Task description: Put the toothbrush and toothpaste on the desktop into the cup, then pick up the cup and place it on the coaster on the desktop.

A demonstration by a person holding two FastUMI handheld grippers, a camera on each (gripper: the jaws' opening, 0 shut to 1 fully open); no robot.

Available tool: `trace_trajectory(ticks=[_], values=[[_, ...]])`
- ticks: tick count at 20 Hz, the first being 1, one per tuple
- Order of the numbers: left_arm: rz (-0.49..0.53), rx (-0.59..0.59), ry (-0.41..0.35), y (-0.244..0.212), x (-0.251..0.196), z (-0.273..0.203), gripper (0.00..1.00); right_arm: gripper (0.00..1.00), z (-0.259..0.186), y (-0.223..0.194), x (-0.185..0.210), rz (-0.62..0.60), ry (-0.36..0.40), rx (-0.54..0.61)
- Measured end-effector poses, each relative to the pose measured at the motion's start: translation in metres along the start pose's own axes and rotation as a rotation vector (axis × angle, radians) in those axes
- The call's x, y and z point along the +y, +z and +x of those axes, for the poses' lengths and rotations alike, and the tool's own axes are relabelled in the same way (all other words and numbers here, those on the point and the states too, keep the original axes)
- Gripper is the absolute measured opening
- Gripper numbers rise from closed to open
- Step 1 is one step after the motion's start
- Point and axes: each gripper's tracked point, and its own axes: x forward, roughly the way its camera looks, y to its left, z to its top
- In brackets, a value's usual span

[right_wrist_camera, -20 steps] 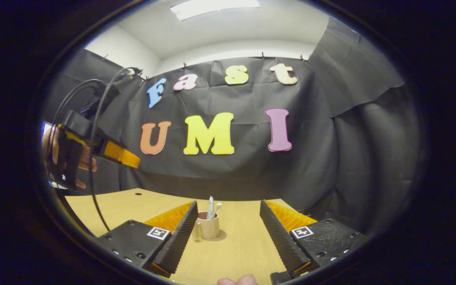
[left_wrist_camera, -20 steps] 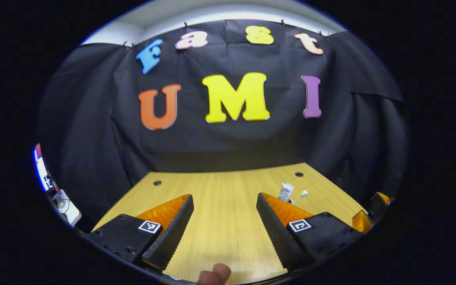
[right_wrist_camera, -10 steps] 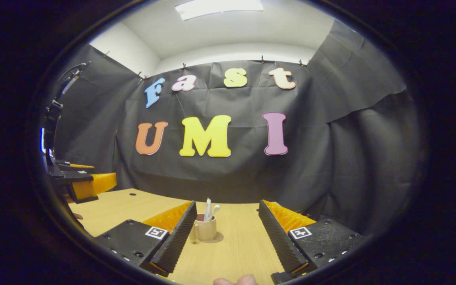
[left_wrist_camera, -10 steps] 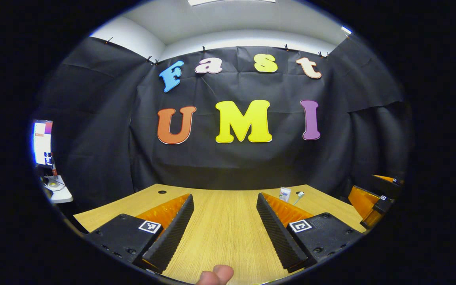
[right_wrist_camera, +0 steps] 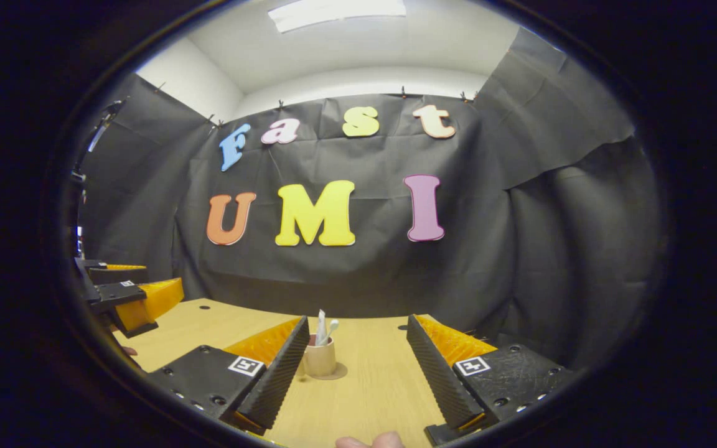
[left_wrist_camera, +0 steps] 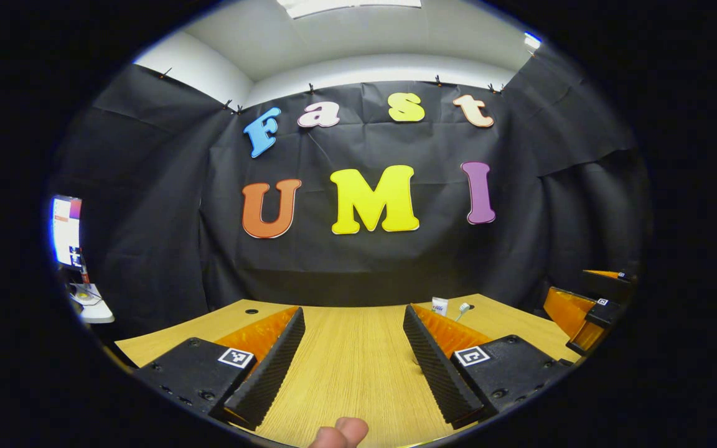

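A tan cup [right_wrist_camera: 320, 361] stands upright on a round brown coaster [right_wrist_camera: 335, 376] on the wooden desktop [right_wrist_camera: 383, 386]. A white toothpaste tube [right_wrist_camera: 320, 324] and a white toothbrush [right_wrist_camera: 332, 326] stick up out of it. My right gripper [right_wrist_camera: 358, 325] is open, with the cup farther off, just beside its left finger. My left gripper [left_wrist_camera: 353, 318] is open over bare wood. Behind its right finger peek the toothpaste [left_wrist_camera: 439, 305] and the toothbrush head [left_wrist_camera: 463, 307]. The left gripper [right_wrist_camera: 131, 297] also appears low at the left edge of the right gripper view.
The right gripper [left_wrist_camera: 589, 308] sits at the far right of the left gripper view. The desktop [left_wrist_camera: 352, 367] has cable holes [left_wrist_camera: 251, 310] near its back edge, under the black cloth wall. A lit monitor [left_wrist_camera: 66, 230] stands off to the left. A thumb [left_wrist_camera: 340, 432] shows at the bottom.
Both grippers have drawn back from the cup, which looks smaller now. The left gripper came down from high to table level and its view tilted up. Both stayed open.
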Motion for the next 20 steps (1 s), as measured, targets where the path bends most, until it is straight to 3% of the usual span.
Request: trace_trajectory(ticks=[11, 17, 18, 20], values=[[-0.017, 0.045, -0.042, -0.018, -0.014, 0.008, 1.0, 0.95, 0.003, 0.001, -0.002, 0.005, 0.008, -0.003], [-0.002, -0.025, -0.033, -0.002, -0.012, 0.005, 1.0, 0.95, 0.006, 0.001, -0.003, -0.005, 0.0, 0.001], [0.005, -0.027, -0.028, -0.001, -0.011, 0.004, 0.94, 0.95, 0.006, 0.003, -0.003, -0.012, -0.006, -0.003], [0.008, -0.027, -0.033, -0.003, -0.013, 0.004, 1.0, 0.95, 0.004, 0.005, -0.002, -0.031, -0.01, -0.011]])
